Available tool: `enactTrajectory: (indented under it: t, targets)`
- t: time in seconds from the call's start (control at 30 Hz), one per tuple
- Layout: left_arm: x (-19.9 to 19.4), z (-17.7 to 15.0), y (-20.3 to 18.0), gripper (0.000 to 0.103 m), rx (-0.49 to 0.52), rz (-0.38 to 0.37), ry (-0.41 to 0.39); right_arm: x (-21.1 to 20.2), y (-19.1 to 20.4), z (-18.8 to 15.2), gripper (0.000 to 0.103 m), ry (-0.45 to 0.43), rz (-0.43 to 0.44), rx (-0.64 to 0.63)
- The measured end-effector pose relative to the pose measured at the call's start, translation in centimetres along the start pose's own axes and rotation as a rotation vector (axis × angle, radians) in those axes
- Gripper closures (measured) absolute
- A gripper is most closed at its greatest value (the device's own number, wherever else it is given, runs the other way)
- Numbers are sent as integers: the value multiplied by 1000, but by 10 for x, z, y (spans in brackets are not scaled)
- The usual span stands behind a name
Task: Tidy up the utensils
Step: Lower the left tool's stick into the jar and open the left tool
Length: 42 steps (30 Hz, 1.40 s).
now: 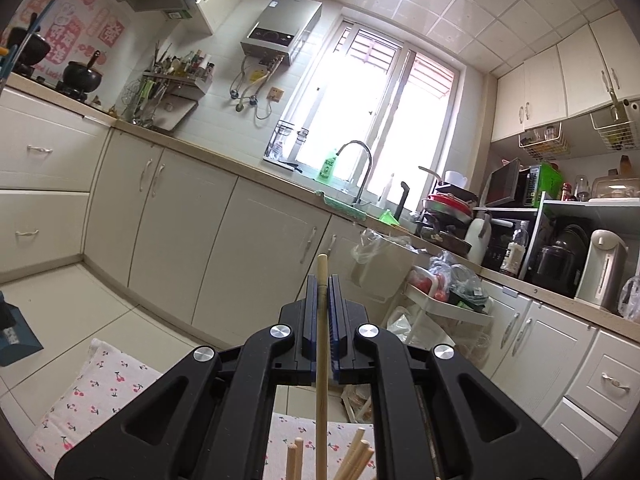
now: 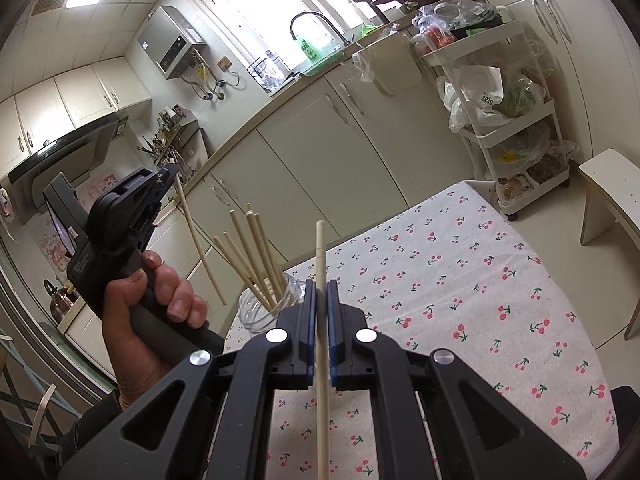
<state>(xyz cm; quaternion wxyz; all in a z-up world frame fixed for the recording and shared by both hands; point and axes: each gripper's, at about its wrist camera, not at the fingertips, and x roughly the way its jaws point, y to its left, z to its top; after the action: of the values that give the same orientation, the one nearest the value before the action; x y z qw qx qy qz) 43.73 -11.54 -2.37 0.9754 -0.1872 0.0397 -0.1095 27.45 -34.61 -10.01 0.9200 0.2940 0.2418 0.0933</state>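
A: Nearest the right wrist camera, the right gripper is clamped on a wooden chopstick, which runs lengthwise between the blue pads and sticks out past the fingertips, above a table covered by a cherry-print cloth.

B: And the left side?

A: The left gripper likewise pinches a single chopstick between its closed pads. From the right wrist view, a hand grips that tool's handle, and the left gripper holds its chopstick slanting downward, its lower tip in the air just left of the jar.

B: Where do the other utensils stand?

A: A clear glass jar sits on the cloth just beyond the right gripper, with a bundle of chopsticks fanned upward from its mouth. In the left wrist view their tips show below the tool.

B: Behind that?

A: Cream cabinet doors under a counter, a white trolley stuffed with bags, then the tap and bright window.
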Motion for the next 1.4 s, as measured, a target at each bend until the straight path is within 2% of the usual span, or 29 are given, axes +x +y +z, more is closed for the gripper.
enactTrajectory:
  t: [0.53, 0.93, 1.1, 1.2, 1.27, 1.4]
  targets:
    - [2, -29, -13, 98, 90, 26, -44, 7, -9, -5, 97, 2, 7, 13]
    - [-3, -38, -21, 98, 161, 14, -13, 8, -13, -8, 97, -3, 5, 14]
    - [-15, -34, -14, 97, 154, 13, 19, 1, -8, -2, 97, -31, 21, 9]
    - [-33, -31, -4, 86, 142, 25, 28, -6, 8, 9, 97, -83, 54, 1]
    - [-43, -32, 3, 73, 138, 39, 42, -8, 22, 18, 97, -122, 80, -18]
    - [-65, -40, 22, 67, 131, 70, 80, -4, 62, 40, 97, -234, 133, -97]
